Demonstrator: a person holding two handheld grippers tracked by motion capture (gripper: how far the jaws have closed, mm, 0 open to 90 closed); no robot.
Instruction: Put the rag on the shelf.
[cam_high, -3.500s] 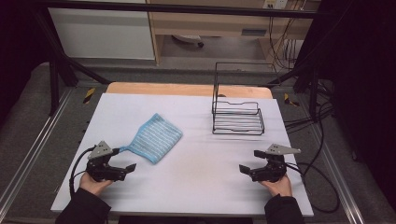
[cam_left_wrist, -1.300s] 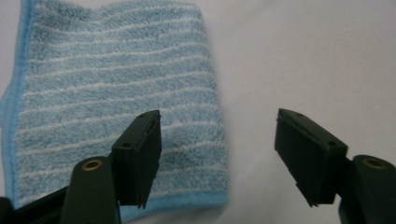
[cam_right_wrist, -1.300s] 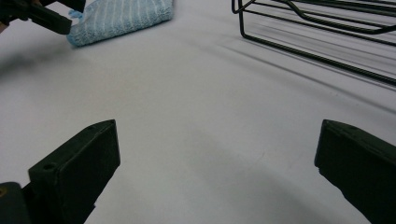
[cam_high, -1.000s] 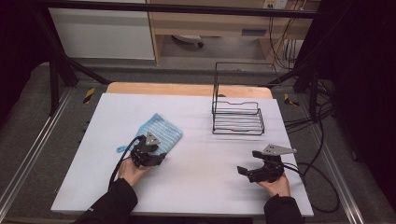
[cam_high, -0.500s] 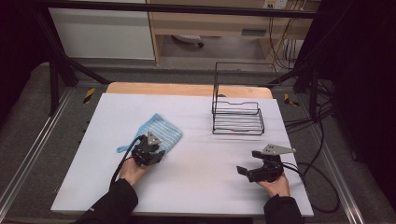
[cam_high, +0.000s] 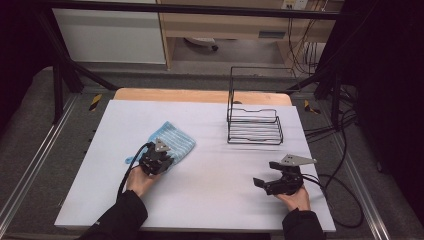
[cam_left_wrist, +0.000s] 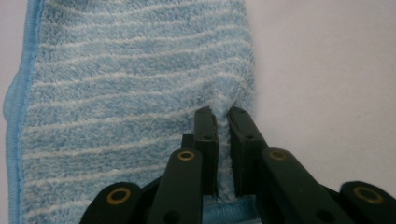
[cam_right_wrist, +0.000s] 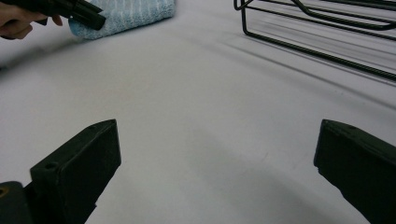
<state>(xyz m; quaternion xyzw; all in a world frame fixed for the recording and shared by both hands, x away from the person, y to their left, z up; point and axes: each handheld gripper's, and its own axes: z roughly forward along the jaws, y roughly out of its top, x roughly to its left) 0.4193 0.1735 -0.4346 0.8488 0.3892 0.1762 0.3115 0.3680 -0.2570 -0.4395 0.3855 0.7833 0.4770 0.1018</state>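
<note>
Pinching a fold of the blue striped towel (cam_left_wrist: 121, 93) is what my left gripper (cam_left_wrist: 223, 116) is doing: its jaws have just been closing, and they are now standing nearly together with a ridge of terry pile squeezed up between the pads. I am seeing the cloth bunching into a small pucker right at the fingertips (cam_left_wrist: 205, 122), near the towel's plain edge where it is meeting the bare tabletop. From the high view, the left gripper (cam_high: 156, 159) is sitting on the near corner of the towel (cam_high: 172, 140), which is lying folded on the left half of the white table (cam_high: 210, 200).

My right gripper (cam_right_wrist: 217, 158) is resting with its jaws spread wide, nothing between them but table surface. In the high view the right gripper (cam_high: 267, 181) is lying near the table's front right, well apart from the towel, pointing leftward.

Beyond it, the black wire rack (cam_high: 254, 120) is standing upright toward the back right of the table, and I am catching its lower rails (cam_right_wrist: 317, 32) in the right gripper view, along with the towel (cam_right_wrist: 126, 14) and the other hand (cam_right_wrist: 21, 21) farther off.
</note>
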